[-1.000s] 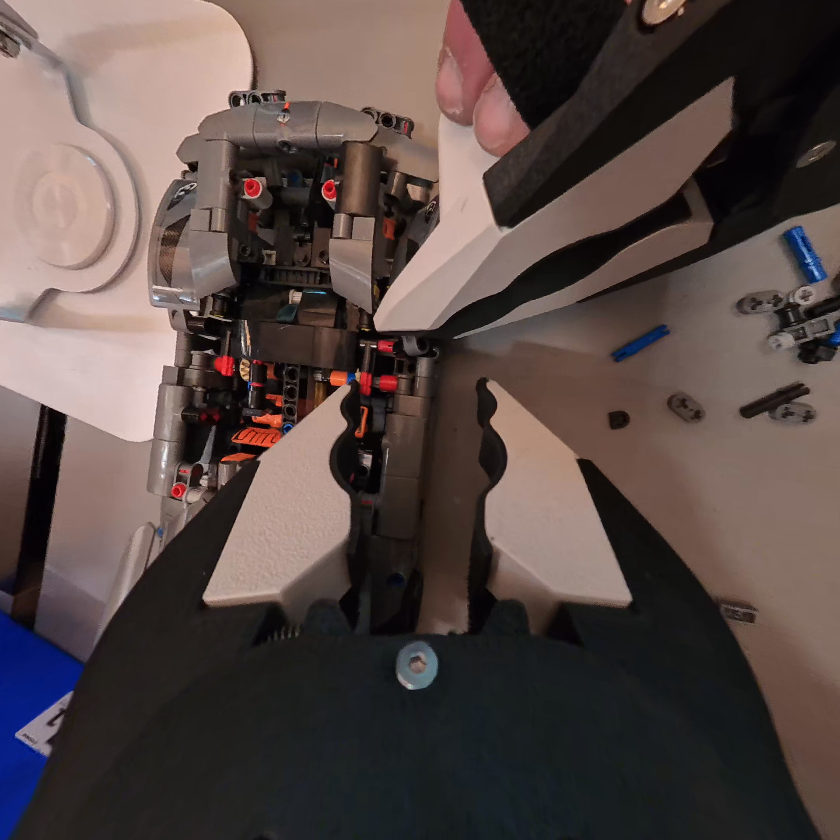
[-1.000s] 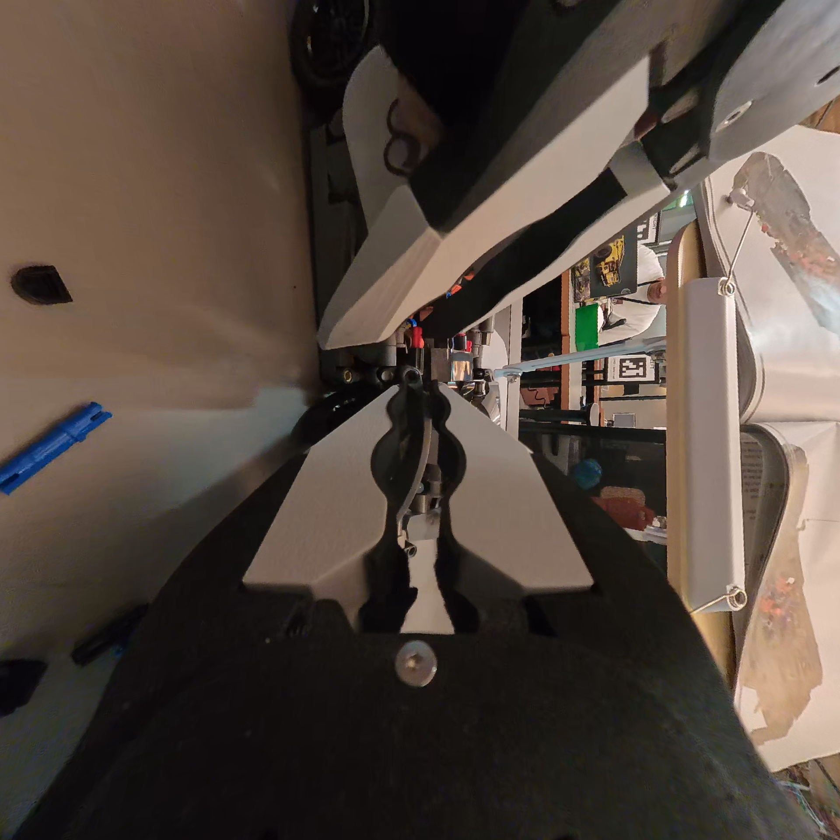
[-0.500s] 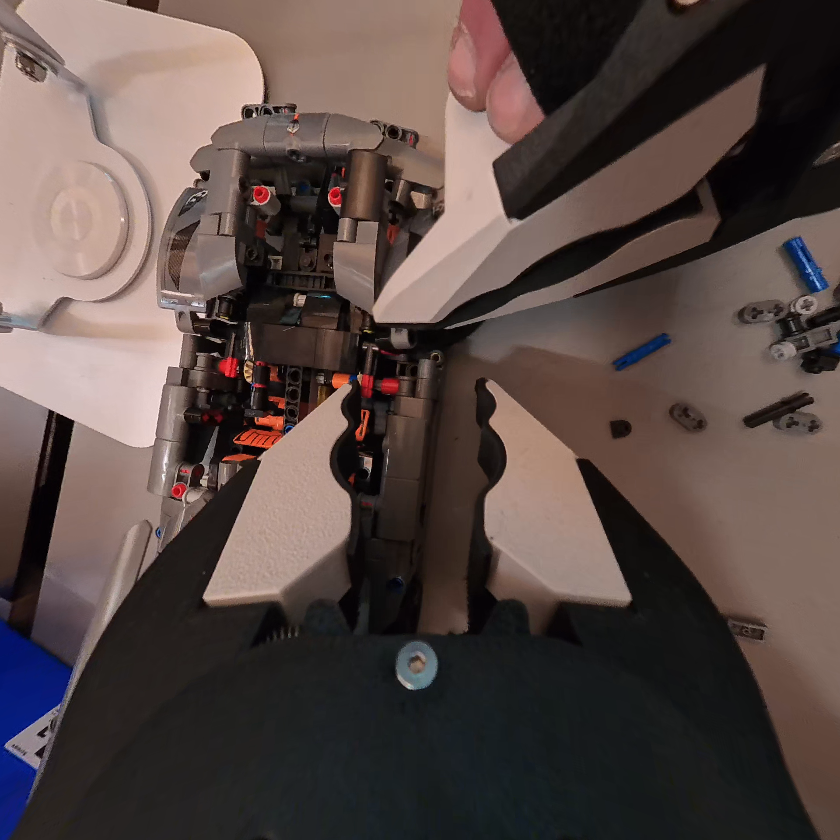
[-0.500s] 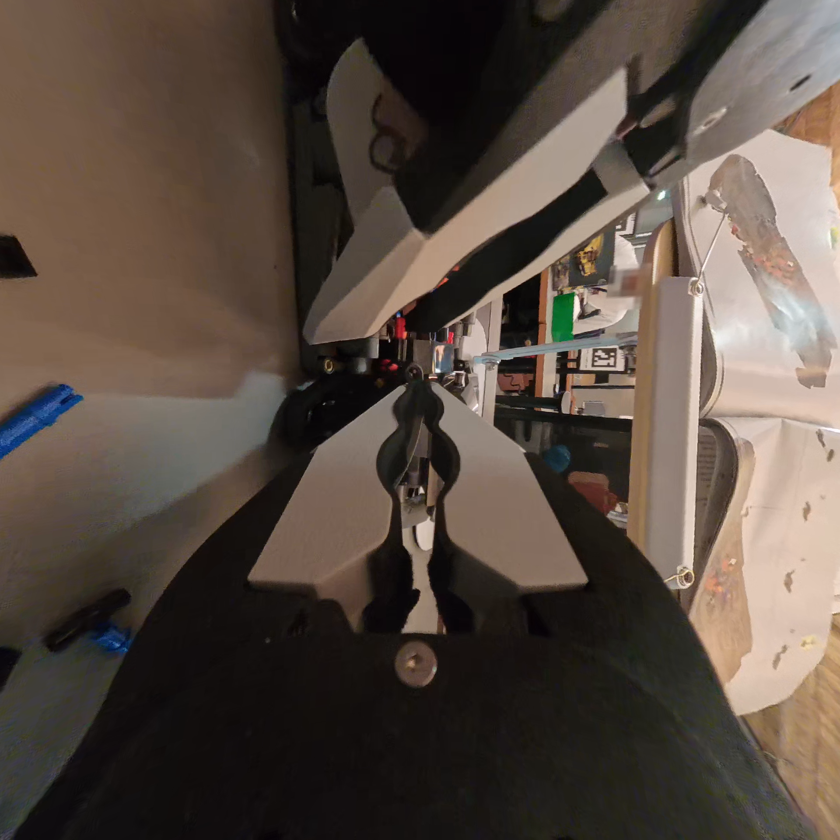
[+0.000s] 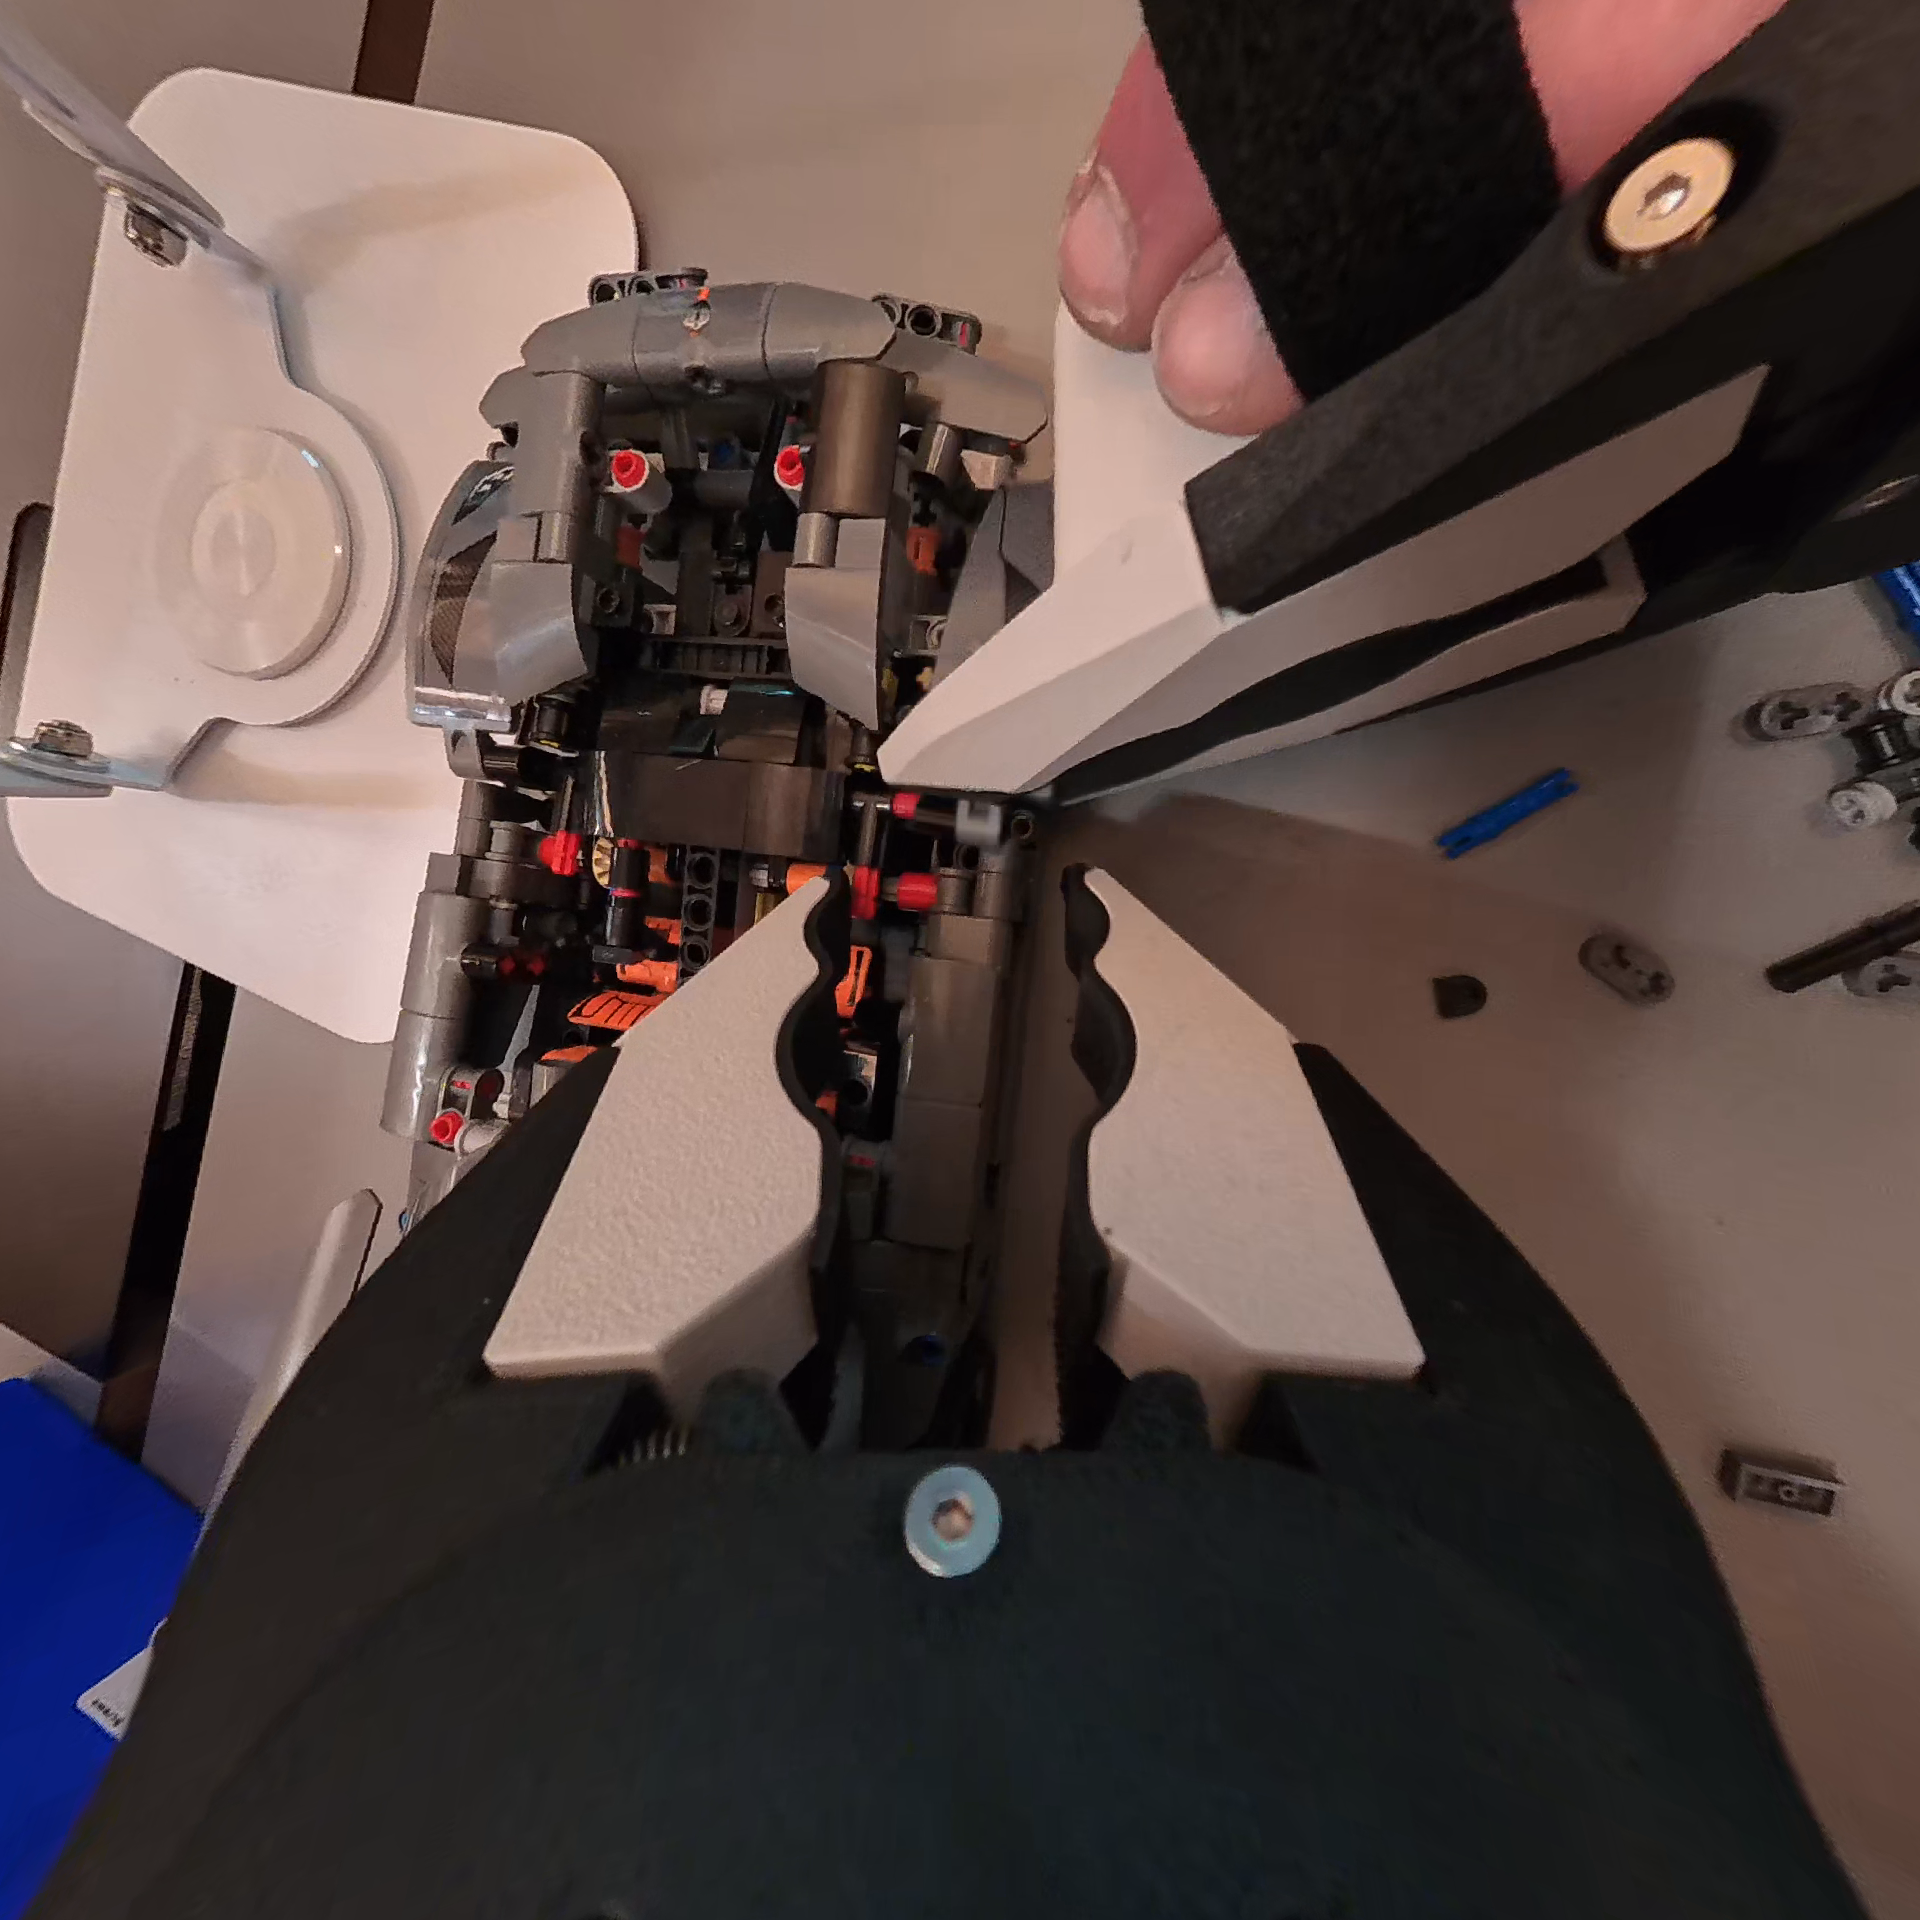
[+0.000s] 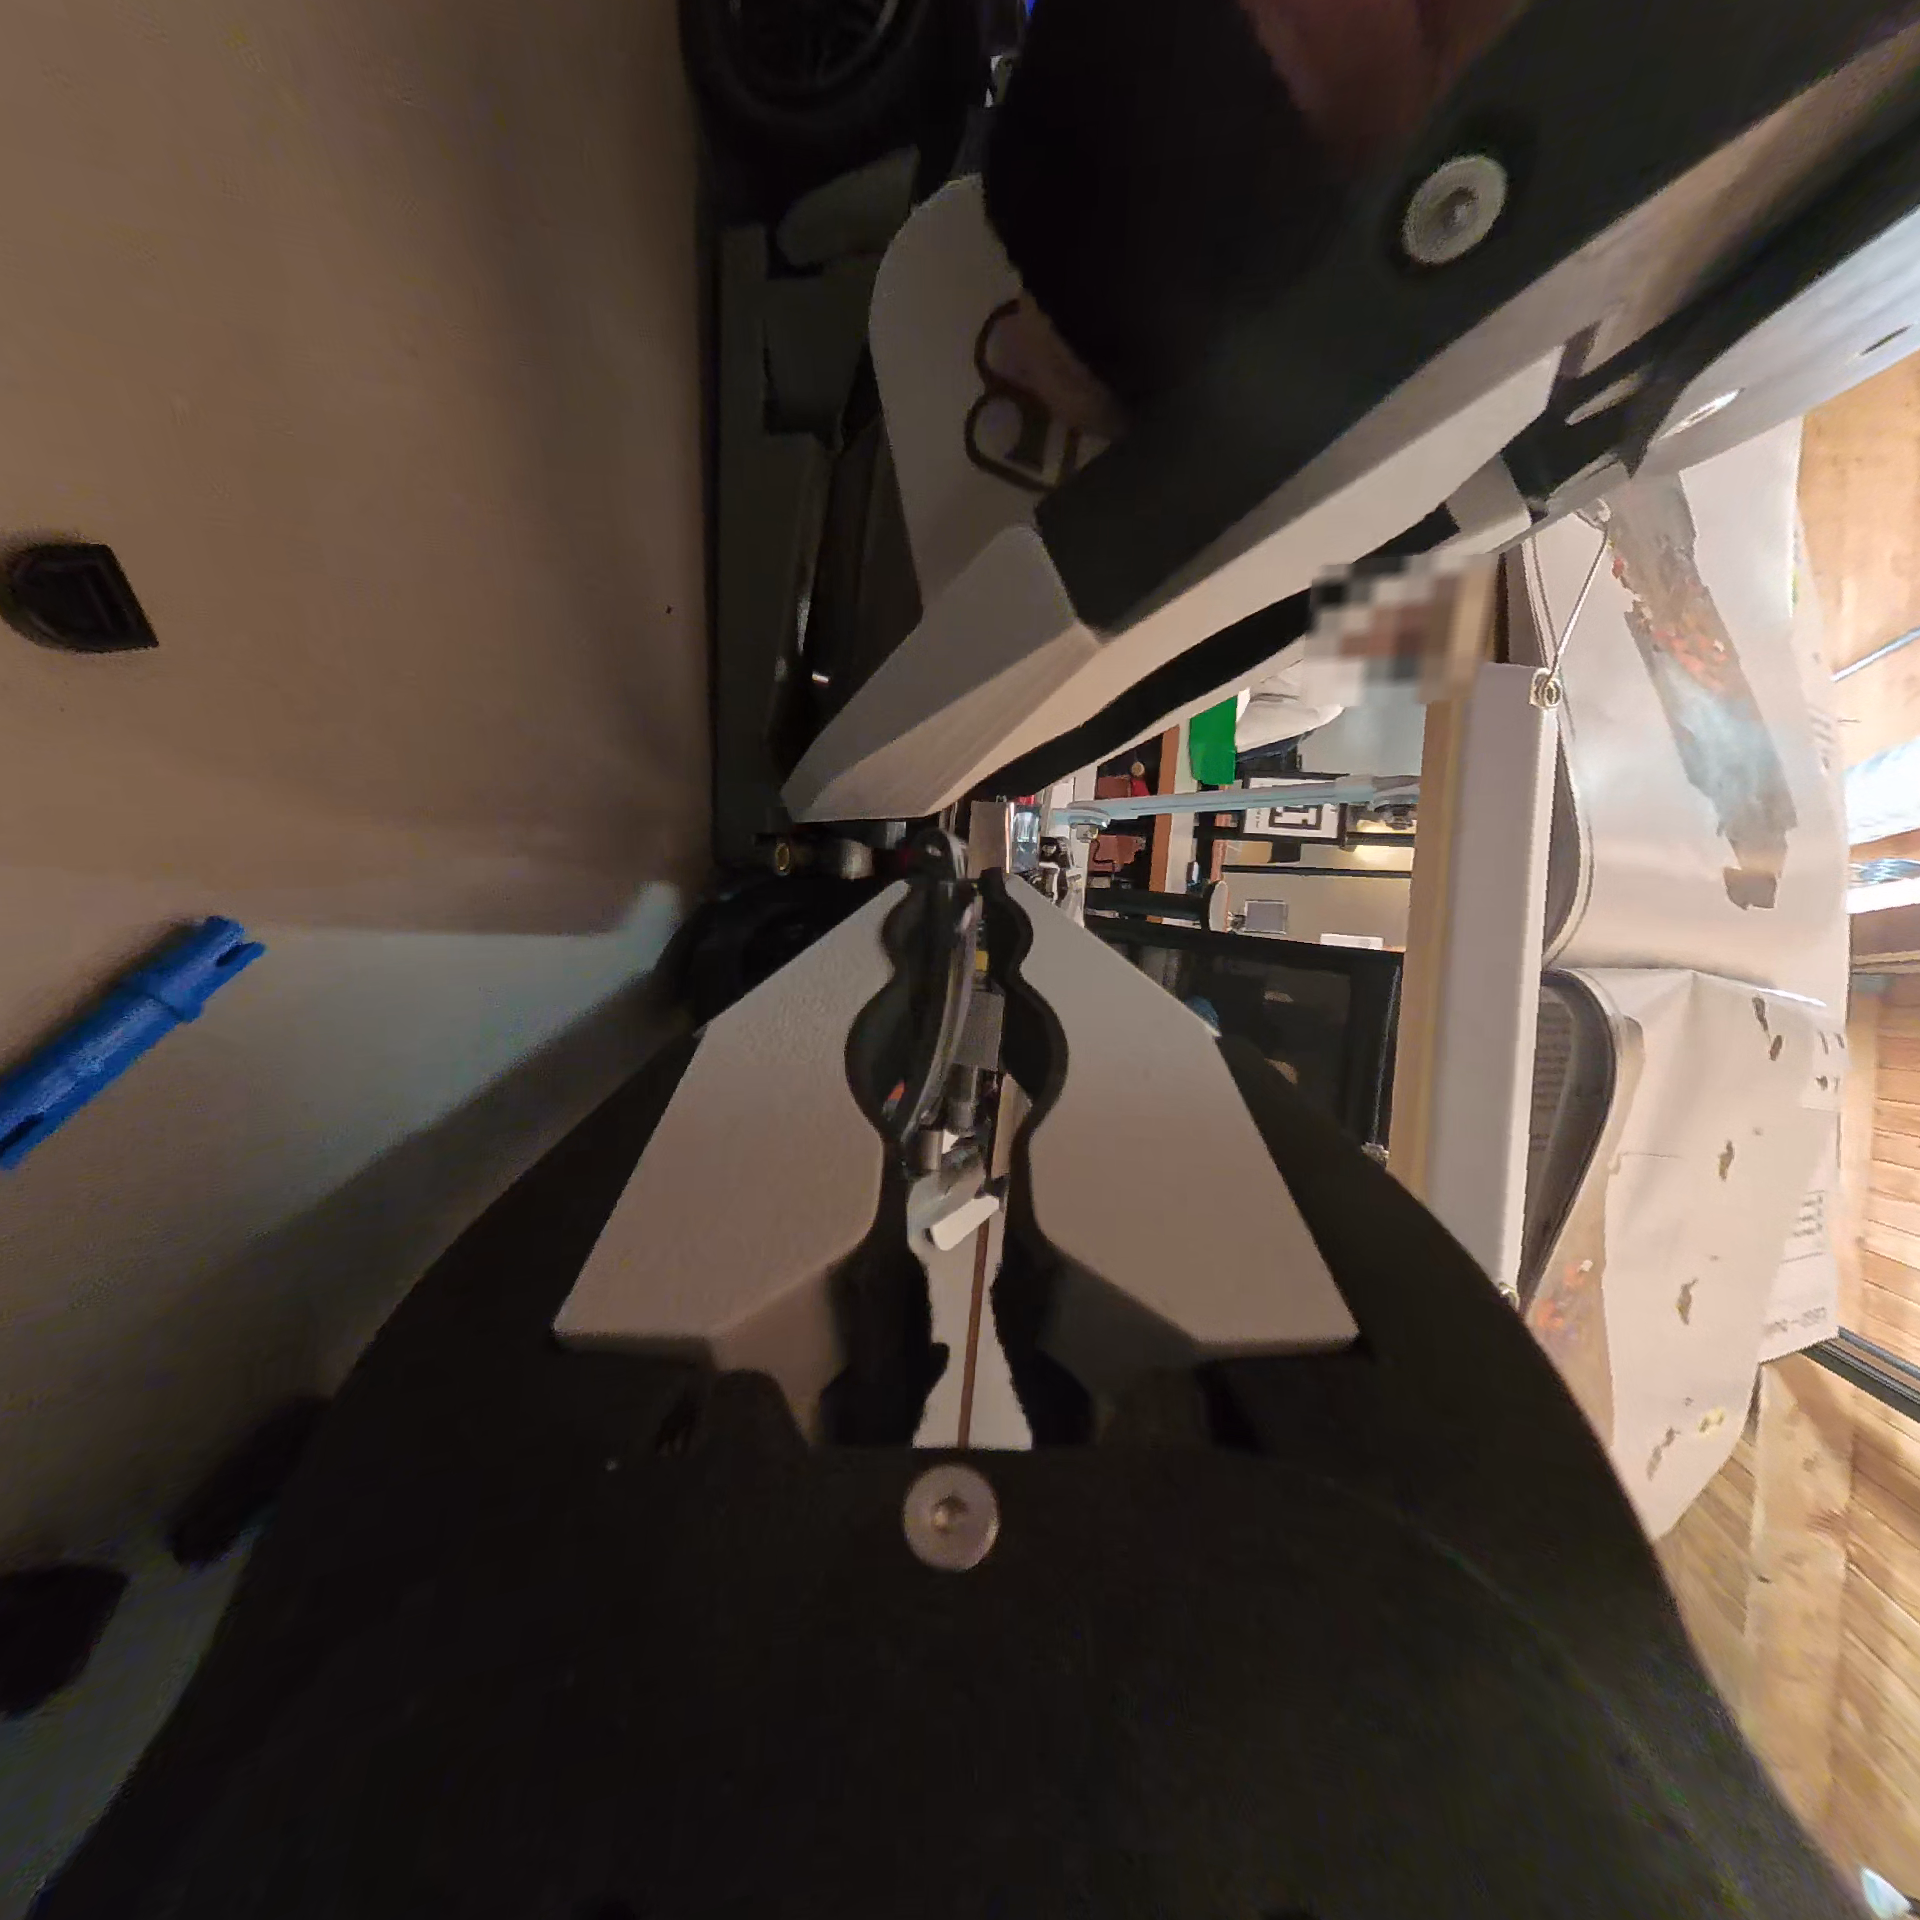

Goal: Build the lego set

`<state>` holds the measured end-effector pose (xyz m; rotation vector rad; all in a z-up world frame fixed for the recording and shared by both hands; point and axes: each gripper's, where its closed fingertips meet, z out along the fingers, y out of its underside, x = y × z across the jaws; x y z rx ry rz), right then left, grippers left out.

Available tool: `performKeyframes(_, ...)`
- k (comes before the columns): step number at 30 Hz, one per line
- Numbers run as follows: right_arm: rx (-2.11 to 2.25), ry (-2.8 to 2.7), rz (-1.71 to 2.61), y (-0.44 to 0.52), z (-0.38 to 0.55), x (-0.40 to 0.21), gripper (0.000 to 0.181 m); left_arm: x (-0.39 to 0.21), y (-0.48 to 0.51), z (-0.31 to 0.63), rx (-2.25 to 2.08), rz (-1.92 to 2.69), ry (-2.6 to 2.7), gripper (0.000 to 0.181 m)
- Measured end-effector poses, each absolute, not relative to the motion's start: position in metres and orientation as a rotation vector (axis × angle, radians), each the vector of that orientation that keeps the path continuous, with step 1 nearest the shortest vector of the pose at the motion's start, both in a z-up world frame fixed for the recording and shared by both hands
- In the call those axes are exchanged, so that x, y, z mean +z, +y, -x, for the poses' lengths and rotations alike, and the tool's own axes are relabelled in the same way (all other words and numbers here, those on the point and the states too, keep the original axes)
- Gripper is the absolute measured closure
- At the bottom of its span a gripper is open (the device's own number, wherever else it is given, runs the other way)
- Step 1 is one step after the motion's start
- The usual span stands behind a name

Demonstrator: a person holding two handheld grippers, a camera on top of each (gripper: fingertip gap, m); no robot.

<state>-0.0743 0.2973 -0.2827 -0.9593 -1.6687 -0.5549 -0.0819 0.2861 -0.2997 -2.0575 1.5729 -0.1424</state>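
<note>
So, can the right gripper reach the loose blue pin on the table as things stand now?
Probably not at once: the right gripper is shut on a small dark part at the lego model. The blue pin lies uncovered on the table, so the path looks free after release.

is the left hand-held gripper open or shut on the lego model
Open. The left hand-held gripper has a wide gap between its fingers, which straddle the right side of the lego model without visibly clamping it.
</note>
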Motion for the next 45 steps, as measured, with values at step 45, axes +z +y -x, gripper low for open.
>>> performKeyframes(45, -0.521, -1.708, 0.973, 0.295, 0.071, -0.279, 0.165, -0.3, 0.289, 0.081, -0.088, 2.018, 1.56, 0.15)
